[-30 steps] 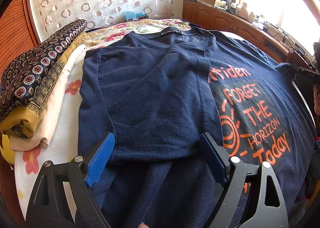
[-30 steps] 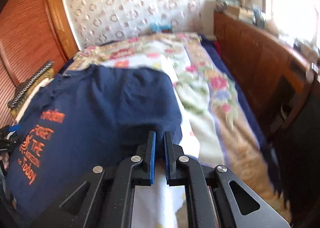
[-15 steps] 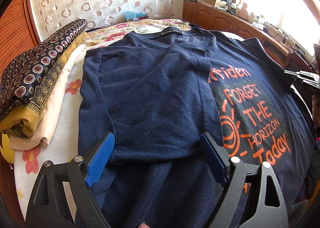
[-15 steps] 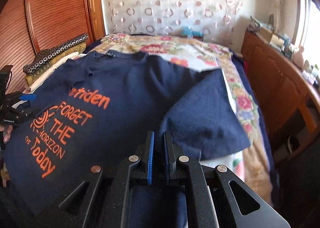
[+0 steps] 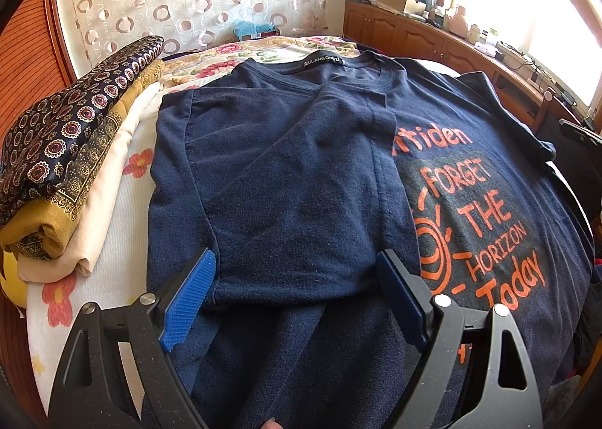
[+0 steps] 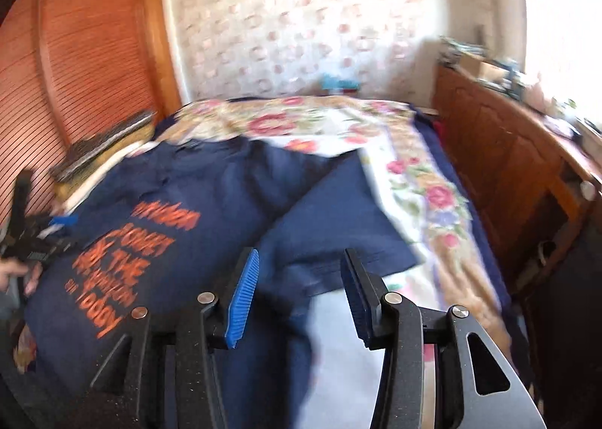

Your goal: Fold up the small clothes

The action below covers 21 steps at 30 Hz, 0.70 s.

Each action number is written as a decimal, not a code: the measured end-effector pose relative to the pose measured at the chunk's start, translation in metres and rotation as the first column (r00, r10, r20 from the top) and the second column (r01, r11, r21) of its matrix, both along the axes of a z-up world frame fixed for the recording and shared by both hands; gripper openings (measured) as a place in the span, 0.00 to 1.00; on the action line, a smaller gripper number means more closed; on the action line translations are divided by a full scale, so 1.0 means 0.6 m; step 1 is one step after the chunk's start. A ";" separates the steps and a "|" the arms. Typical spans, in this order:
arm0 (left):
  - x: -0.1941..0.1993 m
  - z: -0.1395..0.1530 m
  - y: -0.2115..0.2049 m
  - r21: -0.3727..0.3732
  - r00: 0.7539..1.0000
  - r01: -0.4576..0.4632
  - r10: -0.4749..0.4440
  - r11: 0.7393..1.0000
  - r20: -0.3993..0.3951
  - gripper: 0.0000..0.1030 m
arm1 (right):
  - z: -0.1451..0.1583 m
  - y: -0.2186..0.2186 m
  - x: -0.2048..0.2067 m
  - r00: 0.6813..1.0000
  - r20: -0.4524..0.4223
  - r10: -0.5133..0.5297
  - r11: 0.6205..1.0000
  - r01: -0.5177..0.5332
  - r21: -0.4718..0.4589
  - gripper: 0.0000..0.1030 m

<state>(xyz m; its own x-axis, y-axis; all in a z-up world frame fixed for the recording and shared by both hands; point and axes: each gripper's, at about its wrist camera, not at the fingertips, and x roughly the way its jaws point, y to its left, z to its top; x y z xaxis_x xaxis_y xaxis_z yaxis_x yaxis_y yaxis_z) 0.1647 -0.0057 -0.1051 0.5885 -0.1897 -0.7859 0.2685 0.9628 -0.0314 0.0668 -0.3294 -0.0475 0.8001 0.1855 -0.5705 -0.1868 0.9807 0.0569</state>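
On the flowered bedspread (image 5: 124, 210) a navy T-shirt (image 5: 308, 180) with orange lettering is spread flat, its collar at the far end. Its left side and sleeve are folded in over the chest, so that part of the print is covered. The right sleeve (image 6: 331, 225) is laid out loose toward the right edge of the bed, as seen in the blurred right wrist view. To the left of the shirt, a stack of folded cloths (image 5: 71, 165) is piled, a dark patterned one on top.

The left gripper (image 5: 297, 293) is held wide open over the near part of the folded-in panel; nothing is gripped between its blue pads. The right gripper (image 6: 301, 289) is seen with its jaws opening, the pads standing clear of the cloth, with the hem of the right sleeve lying just beyond and between them. A wooden cabinet (image 6: 500, 173) is lined along the right wall.
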 end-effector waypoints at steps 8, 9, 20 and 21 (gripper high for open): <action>0.000 0.000 0.000 0.000 1.000 0.000 0.000 1.000 0.000 0.85 | -0.057 -0.048 0.091 0.984 -0.133 -0.117 0.993 0.116 -0.012 0.46; 0.000 0.000 0.000 0.000 1.000 0.000 0.000 1.000 0.000 0.85 | -0.063 -0.048 0.103 0.982 -0.147 -0.116 0.993 0.114 -0.021 0.46; 0.001 -0.001 0.001 0.000 1.000 -0.001 0.001 1.000 0.000 0.85 | -0.060 -0.042 0.163 0.977 -0.181 -0.110 0.993 0.101 -0.061 0.30; 0.001 -0.001 0.001 -0.001 1.000 0.000 0.000 1.000 0.000 0.85 | -0.056 -0.043 0.161 0.978 -0.161 -0.135 0.989 0.122 -0.089 0.07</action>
<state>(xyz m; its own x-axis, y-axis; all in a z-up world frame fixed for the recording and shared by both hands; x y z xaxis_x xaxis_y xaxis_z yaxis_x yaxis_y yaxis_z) 0.1650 -0.0051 -0.1056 0.5887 -0.1900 -0.7857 0.2681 0.9629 -0.0319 0.1633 -0.3555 -0.0810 0.7074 0.0366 -0.7059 -0.0533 0.9986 -0.0015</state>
